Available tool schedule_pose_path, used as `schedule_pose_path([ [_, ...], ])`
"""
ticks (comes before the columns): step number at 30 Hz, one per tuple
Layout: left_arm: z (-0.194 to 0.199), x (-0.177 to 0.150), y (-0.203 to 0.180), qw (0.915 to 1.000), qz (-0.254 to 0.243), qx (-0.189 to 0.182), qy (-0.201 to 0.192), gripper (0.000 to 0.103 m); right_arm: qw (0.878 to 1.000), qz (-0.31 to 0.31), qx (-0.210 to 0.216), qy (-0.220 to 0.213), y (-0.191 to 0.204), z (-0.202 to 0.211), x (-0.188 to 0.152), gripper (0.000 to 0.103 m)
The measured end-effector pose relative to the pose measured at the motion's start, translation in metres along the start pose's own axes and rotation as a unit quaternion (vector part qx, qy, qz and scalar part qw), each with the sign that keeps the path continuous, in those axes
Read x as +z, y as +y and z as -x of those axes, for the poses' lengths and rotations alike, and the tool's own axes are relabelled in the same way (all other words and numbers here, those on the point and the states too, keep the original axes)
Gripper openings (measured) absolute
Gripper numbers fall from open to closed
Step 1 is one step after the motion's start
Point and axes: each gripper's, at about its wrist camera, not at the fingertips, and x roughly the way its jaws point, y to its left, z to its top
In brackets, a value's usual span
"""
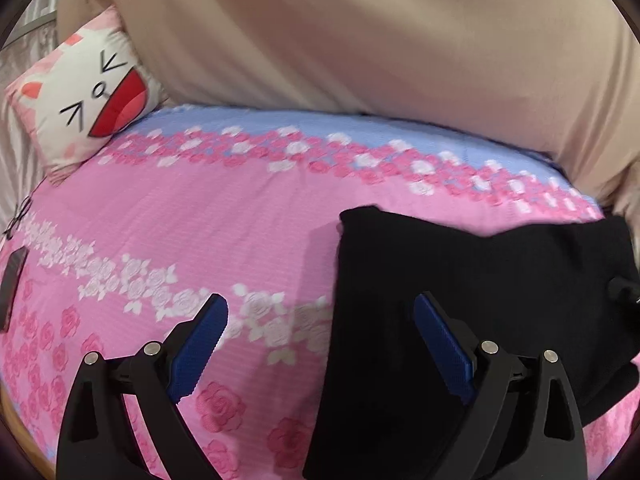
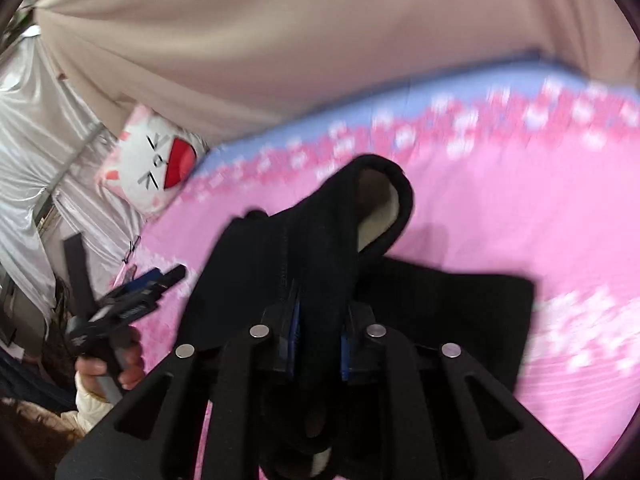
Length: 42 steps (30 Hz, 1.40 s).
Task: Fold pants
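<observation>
The black pants (image 1: 472,288) lie folded on the pink flowered bedspread (image 1: 200,220), at the right of the left wrist view. My left gripper (image 1: 320,320) is open and empty just above the bed, its right finger over the pants' left edge. In the right wrist view my right gripper (image 2: 318,316) is shut on a bunched fold of the black pants (image 2: 320,232) and lifts it off the bed; the rest lies flat below. The left gripper (image 2: 132,300) shows at the left there, held in a hand.
A cat-face pillow (image 1: 88,96) lies at the bed's far left corner. A beige curtain (image 1: 360,32) hangs behind the bed. A dark flat object (image 1: 10,288) rests at the bed's left edge. Silvery fabric (image 2: 36,128) hangs to the left.
</observation>
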Motion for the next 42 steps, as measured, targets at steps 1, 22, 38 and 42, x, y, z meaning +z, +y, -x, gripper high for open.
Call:
schedule_pose_path([
  [1,0.000,-0.001,-0.005,1.0000,-0.009,-0.003,-0.002,0.092,1.000,-0.017,-0.019,-0.005,-0.016,0.009,-0.007,0.013],
  [22,-0.040,-0.032,-0.086,0.9929,-0.117,0.023,0.008,0.098,0.993,-0.098,-0.057,-0.035,-0.049,0.023,-0.086,0.000],
  [38,-0.001,-0.037,-0.113,0.9909,-0.131,-0.019,0.022,0.098,0.994,-0.051,-0.077,-0.063,-0.033,0.073,-0.121,0.029],
  [42,-0.003,-0.037,-0.113,0.9917,-0.124,-0.021,0.027,0.098,0.996,-0.064,-0.020,-0.052,-0.033,0.067,-0.121,0.045],
])
